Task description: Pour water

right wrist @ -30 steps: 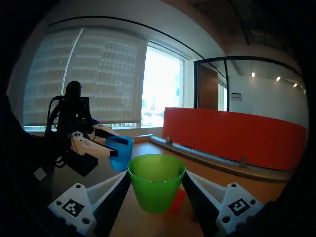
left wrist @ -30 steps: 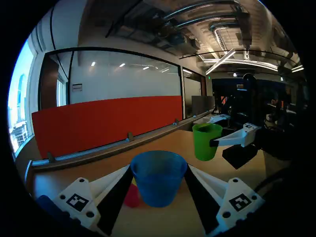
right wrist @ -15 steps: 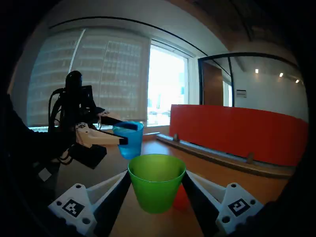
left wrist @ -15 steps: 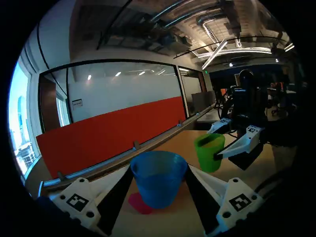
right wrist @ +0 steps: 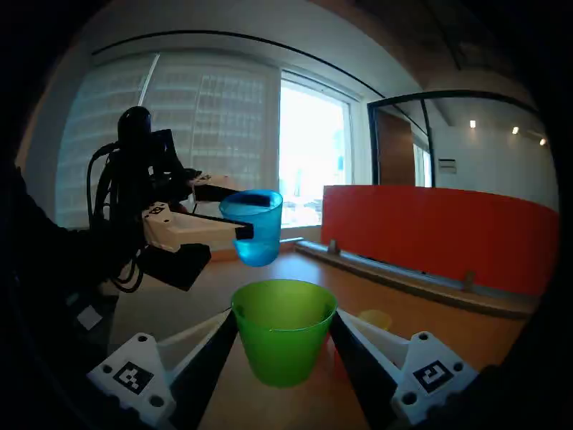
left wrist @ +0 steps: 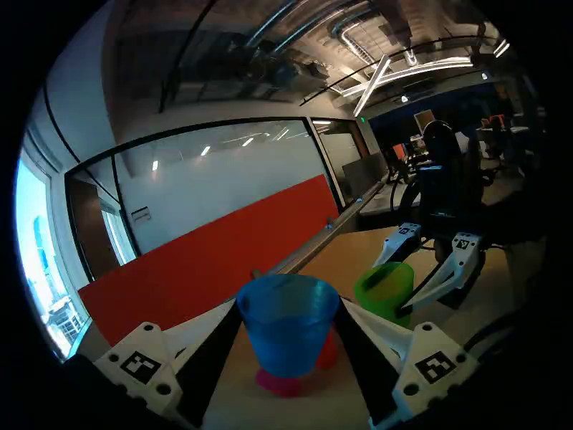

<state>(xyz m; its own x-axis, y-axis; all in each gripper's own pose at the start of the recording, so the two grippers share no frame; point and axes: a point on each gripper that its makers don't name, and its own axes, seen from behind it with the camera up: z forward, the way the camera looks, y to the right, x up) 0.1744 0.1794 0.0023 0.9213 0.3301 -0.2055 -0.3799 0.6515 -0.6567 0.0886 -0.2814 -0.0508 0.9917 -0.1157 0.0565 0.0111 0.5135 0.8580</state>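
My left gripper (left wrist: 286, 315) is shut on a translucent blue cup (left wrist: 286, 337), held upright above the table. In the right gripper view that blue cup (right wrist: 252, 228) hangs high at centre left, with the left gripper (right wrist: 243, 215) around it and a dark sleeve behind. My right gripper (right wrist: 283, 322) is shut on a green cup (right wrist: 283, 347), upright and lower than the blue one. In the left gripper view the green cup (left wrist: 387, 290) sits to the right, its mouth turned toward me, held by the right gripper (left wrist: 394, 283).
A wooden table (right wrist: 437, 344) lies below both cups. A pink cup (left wrist: 281, 383) and a red cup (left wrist: 328, 352) stand on it under the blue cup; a yellow cup (right wrist: 374, 319) shows beyond the green one. An orange partition (right wrist: 444, 229) runs along the table's far edge.
The left gripper has lifted the blue cup higher and brought it closer to the green cup. The green cup now sits lower than the blue one. Both grips are unchanged.
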